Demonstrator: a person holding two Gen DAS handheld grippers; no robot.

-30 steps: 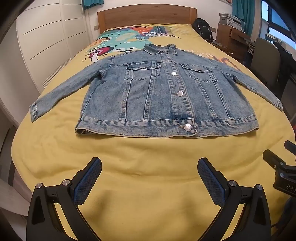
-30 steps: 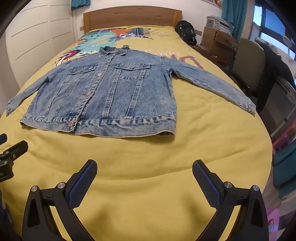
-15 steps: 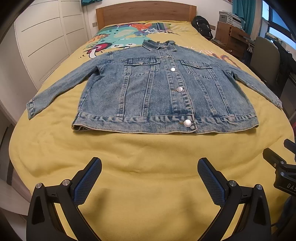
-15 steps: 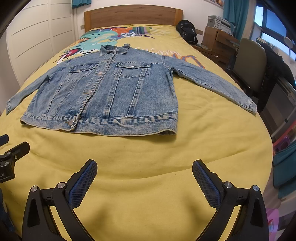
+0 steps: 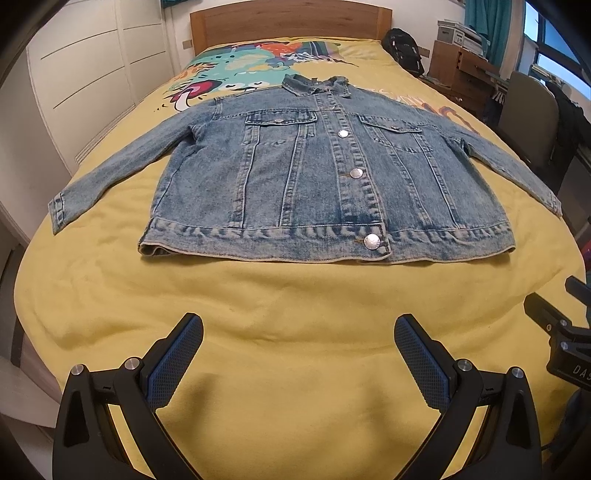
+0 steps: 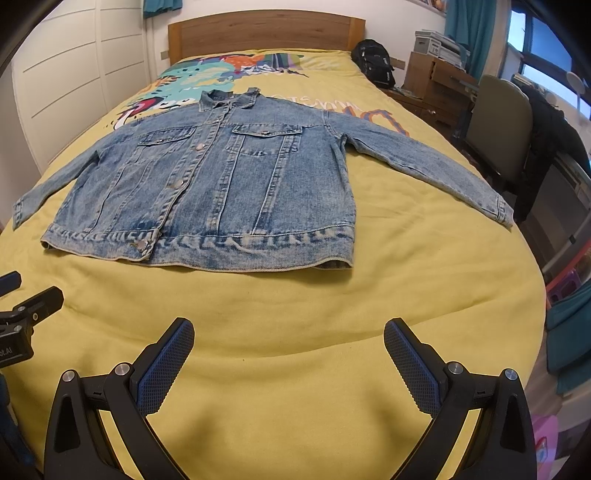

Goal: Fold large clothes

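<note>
Both grippers had edged forward since a second earlier, bringing the denim jacket (image 5: 332, 173) nearer. It lay flat and buttoned on the yellow bedspread (image 5: 280, 317), sleeves spread, ahead of the wide-apart jaws of the left gripper (image 5: 298, 334) and right gripper (image 6: 289, 339) — neither touching it. Lettering read "DAS" — the rest cut off.

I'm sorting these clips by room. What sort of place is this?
Most likely a bedroom: a bed with a wooden headboard and yellow duvet, white wardrobe doors, and a desk with a chair alongside.
</note>
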